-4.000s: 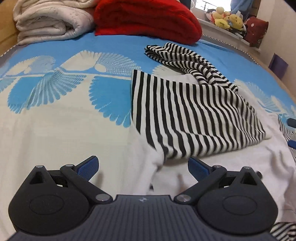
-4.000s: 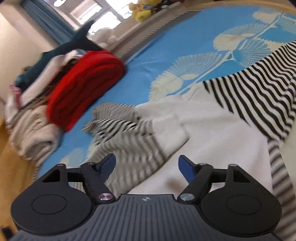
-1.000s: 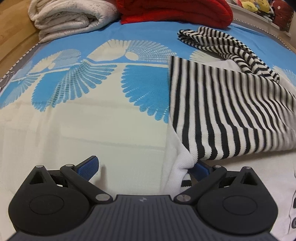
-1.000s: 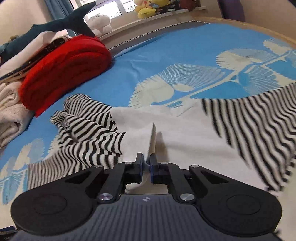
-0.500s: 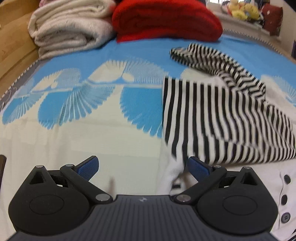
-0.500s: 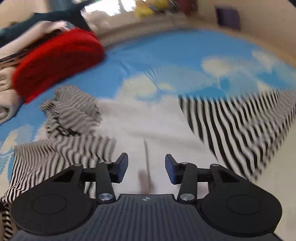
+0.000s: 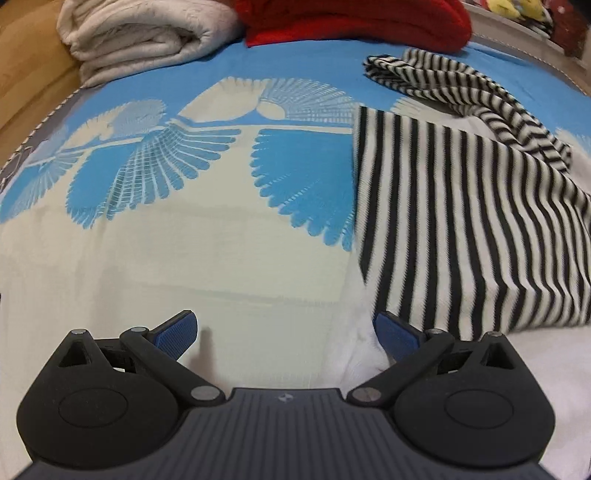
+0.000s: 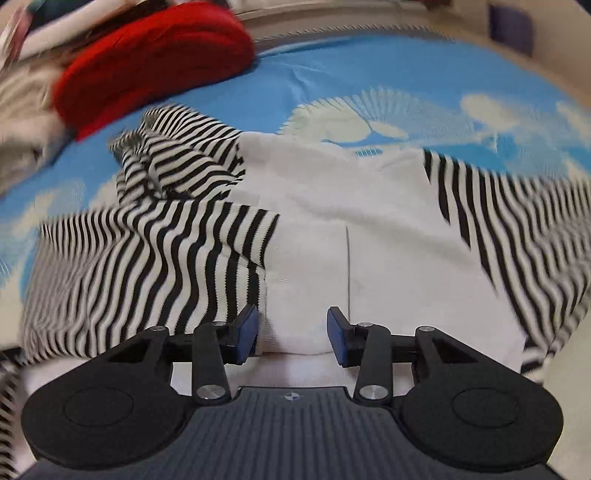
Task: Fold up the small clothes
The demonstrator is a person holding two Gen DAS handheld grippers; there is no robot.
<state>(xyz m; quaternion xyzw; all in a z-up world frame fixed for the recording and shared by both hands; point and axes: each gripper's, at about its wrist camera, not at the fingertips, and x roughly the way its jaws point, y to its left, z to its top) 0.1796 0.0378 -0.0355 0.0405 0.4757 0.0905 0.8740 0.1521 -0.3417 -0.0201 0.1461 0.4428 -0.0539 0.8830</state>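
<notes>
One small garment (image 8: 317,236), white down the middle with black-and-white striped side panels and sleeves, lies spread on a bed with a blue and cream feather-print cover (image 7: 184,166). Its left striped panel (image 7: 461,229) is folded in over the white part, while the left sleeve (image 7: 461,92) sits bunched in a loose heap near the top. The right claw (image 8: 291,332) hovers low over the white middle, spread wide and holding nothing, with a seam or placket line running just beside its right finger. The left claw (image 7: 284,332) is also spread and empty, sitting at the garment's left edge, its right finger close to a rumpled white fold. Beyond the garment lie a red blanket (image 8: 155,55) and a cream blanket (image 7: 147,33), well apart from it. Several things could go wrong, I judge: a claw closing here may pinch the bed cover along with the cloth, or catch only the top layer so the fold slides open. The bunched sleeve could drag and leave a lumpy result. The right view is blurred, so exact edges are hard to tell.
</notes>
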